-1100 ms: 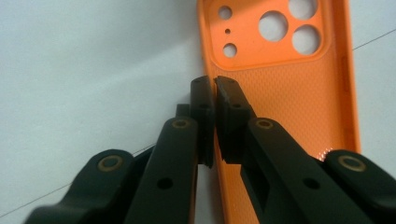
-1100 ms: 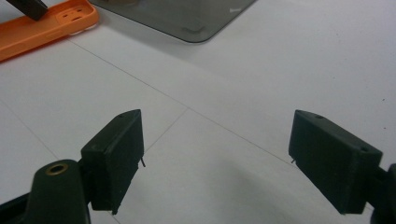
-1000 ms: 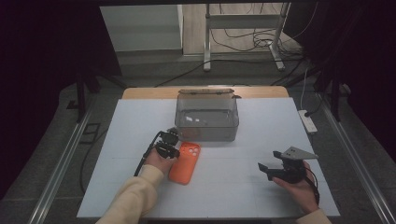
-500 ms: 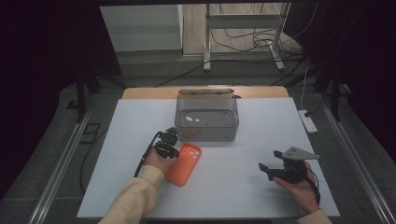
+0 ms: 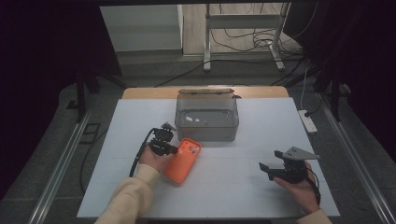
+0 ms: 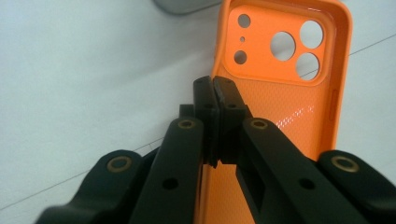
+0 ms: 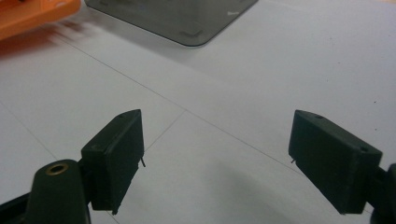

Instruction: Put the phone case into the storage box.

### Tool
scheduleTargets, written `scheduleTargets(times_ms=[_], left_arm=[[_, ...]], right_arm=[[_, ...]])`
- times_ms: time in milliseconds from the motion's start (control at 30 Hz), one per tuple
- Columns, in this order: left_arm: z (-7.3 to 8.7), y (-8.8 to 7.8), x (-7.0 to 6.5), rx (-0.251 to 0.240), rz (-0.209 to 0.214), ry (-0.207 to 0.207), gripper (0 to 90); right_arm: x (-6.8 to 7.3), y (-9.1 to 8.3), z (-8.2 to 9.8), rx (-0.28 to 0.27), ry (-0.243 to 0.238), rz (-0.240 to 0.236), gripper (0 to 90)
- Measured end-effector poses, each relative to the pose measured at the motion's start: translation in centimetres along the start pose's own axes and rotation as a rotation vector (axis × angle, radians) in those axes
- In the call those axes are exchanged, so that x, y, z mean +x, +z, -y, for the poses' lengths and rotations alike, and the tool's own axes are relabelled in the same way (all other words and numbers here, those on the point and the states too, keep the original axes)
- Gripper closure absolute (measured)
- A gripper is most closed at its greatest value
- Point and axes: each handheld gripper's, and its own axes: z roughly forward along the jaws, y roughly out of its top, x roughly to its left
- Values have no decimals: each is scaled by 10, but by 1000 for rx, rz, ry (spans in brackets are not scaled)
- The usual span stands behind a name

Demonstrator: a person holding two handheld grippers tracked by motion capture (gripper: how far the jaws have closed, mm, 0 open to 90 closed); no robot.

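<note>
The left tongs (image 6: 215, 88) have clamped the orange phone case (image 6: 280, 107) by its edge at the grey bin's (image 5: 207, 122) seven o'clock, the drop inside likely pending, while the right tongs (image 7: 215, 158) gape empty.

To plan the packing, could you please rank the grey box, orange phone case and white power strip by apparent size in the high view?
1. Translucent grey plastic box
2. Orange phone case
3. White power strip, partly cut off by the table's edge

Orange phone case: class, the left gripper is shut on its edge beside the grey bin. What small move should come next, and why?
Probably lift the case slightly and carry it toward the bin. The left gripper is clamped on the case's side edge, the open-topped bin stands just beyond it, and the right gripper waits open, well away, holding nothing.
</note>
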Motion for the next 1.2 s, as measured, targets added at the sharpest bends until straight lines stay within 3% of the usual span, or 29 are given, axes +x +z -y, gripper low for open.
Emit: scheduleTargets(times_ms=[433,867,1200], left_arm=[[1,-35,-8,-85,44,81,890],[0,-53,-3,-159,87,97,891],[0,-57,-3,-209,111,104,890]], right_arm=[[0,0,0,2,-2,2,182],[0,1,0,3,-2,2,182],[0,1,0,4,2,6,182]])
